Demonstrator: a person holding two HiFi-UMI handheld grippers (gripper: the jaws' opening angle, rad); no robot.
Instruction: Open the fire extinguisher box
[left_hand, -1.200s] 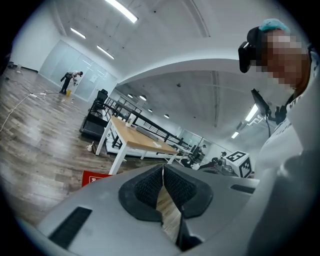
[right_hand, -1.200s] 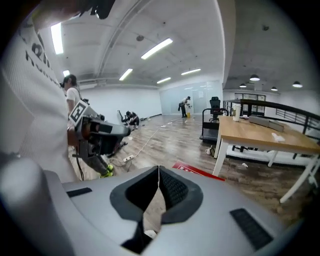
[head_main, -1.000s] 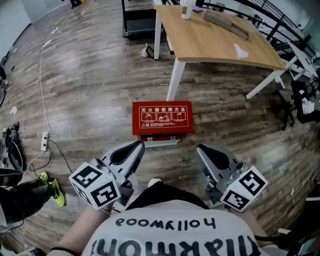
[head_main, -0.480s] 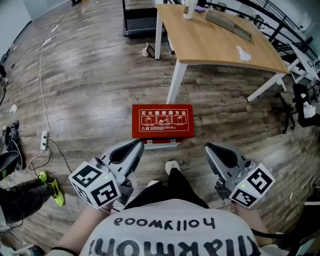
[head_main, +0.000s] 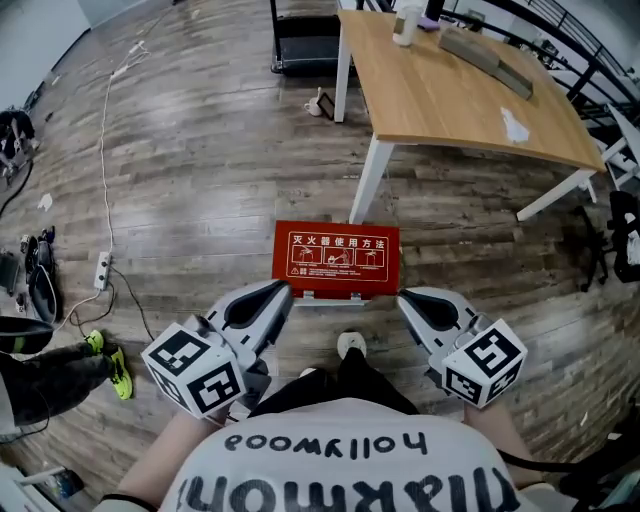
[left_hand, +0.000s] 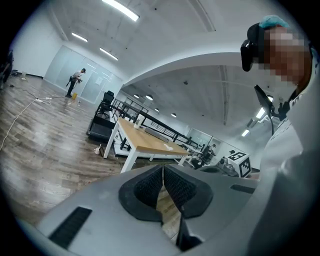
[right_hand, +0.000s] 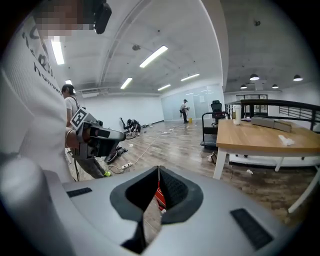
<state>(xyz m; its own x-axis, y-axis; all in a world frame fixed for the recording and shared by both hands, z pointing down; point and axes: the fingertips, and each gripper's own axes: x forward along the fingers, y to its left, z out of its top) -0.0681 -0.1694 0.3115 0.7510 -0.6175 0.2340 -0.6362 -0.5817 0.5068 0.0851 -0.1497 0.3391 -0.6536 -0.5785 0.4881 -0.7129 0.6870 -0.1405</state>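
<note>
Box closed on wooden floor

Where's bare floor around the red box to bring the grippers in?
Bare floor lies left of the red box, out to the power strip, and right of it. Crowded behind, at the table leg, and in front, by the shoe.

Your hands are hidden under your shirt and the marker cubes of the left gripper and right gripper. On the fire extinguisher box the small print under the lid's pictures is too fine to read, and you cannot tell how its near-side latches stand. In the right gripper view only a red sliver of it shows behind the meeting jaws. The white container on the table is cut by the top edge, and another person's leg by the left edge.
</note>
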